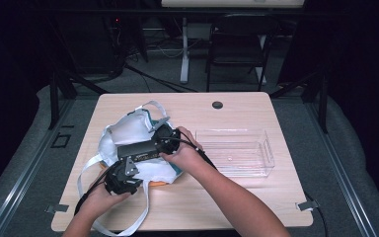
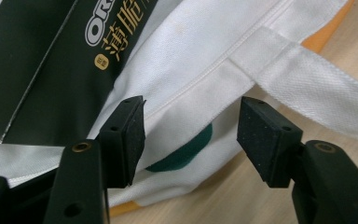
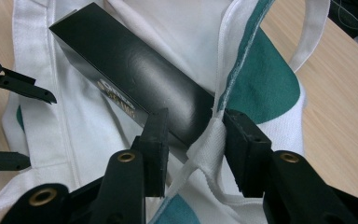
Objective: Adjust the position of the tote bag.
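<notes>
On the near left part of the wooden surface (image 1: 237, 106), a white tote bag (image 1: 128, 133) with green and orange patches is lying crumpled, and a long dark box (image 1: 137, 150) with gold lettering is resting across it. The right gripper (image 3: 193, 140) is working at one end of that box: its fingers (image 3: 156, 140) are partly closed around the box's end and a fold of the bag's hem and strap, with a small gap showing, so it is hard to tell whether they are truly gripping the box or only bracketing it. The left gripper (image 2: 191, 135) is hovering low at the bag's near edge with its fingers (image 2: 263, 140) spread apart, the seam and a white strap (image 2: 307, 88) lying between and beyond them, nothing pinched yet.

Judging by this, the work looks to be mid-way: the box is lying on the bag's cloth, neither clearly tucked inside nor carried away. A clear plastic bin (image 1: 237, 150) is sitting empty to the right of the bag, near the right hand, and may be where the box is going. What seems left is for the left gripper to pin the bag's edge while the right one is securing and moving the box.
</notes>
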`<state>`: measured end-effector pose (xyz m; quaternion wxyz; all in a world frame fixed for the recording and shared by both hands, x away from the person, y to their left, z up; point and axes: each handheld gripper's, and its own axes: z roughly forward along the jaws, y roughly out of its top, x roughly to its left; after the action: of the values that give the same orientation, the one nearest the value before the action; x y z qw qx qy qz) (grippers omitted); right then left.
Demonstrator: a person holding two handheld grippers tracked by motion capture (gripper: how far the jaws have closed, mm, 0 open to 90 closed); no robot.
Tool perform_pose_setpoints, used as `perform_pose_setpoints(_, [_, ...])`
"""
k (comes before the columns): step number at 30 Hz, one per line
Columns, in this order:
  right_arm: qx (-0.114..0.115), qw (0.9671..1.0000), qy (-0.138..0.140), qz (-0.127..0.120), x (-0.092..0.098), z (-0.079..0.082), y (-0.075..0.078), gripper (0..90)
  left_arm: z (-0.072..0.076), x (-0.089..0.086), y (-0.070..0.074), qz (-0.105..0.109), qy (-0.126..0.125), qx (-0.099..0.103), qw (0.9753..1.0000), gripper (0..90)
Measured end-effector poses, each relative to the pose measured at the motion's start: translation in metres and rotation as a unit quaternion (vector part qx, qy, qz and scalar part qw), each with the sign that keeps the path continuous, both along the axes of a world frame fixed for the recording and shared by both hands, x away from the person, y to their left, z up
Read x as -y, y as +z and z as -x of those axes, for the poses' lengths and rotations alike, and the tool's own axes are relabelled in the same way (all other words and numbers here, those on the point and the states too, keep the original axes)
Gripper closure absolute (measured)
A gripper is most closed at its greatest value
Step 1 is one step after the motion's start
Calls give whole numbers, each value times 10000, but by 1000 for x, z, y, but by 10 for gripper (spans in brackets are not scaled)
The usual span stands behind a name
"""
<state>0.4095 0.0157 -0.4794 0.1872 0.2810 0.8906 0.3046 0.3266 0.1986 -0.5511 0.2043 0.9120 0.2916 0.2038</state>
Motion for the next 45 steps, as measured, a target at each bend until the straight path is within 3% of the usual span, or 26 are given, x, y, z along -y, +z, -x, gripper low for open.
perform_pose_setpoints(15, [-14, 10000, -84, 46, 0, -2, 0, 694, 2, 4, -3, -187, -195, 168, 9995, 692])
perform_pose_setpoints(23, [-19, 9999, -156, 23, 1, -5, 1, 735, 2, 6, -1, -369, -273, 112, 9989, 811])
perform_pose_setpoints(31, [-24, 9998, -177, 105, 1, -6, 2, 765, 0, 6, -4, -350, -219, 110, 9991, 874])
perform_pose_setpoints(45, [126, 9986, -314, 408, 9, -15, 10, 807, 0, 4, -4, -337, -211, 57, 9992, 881])
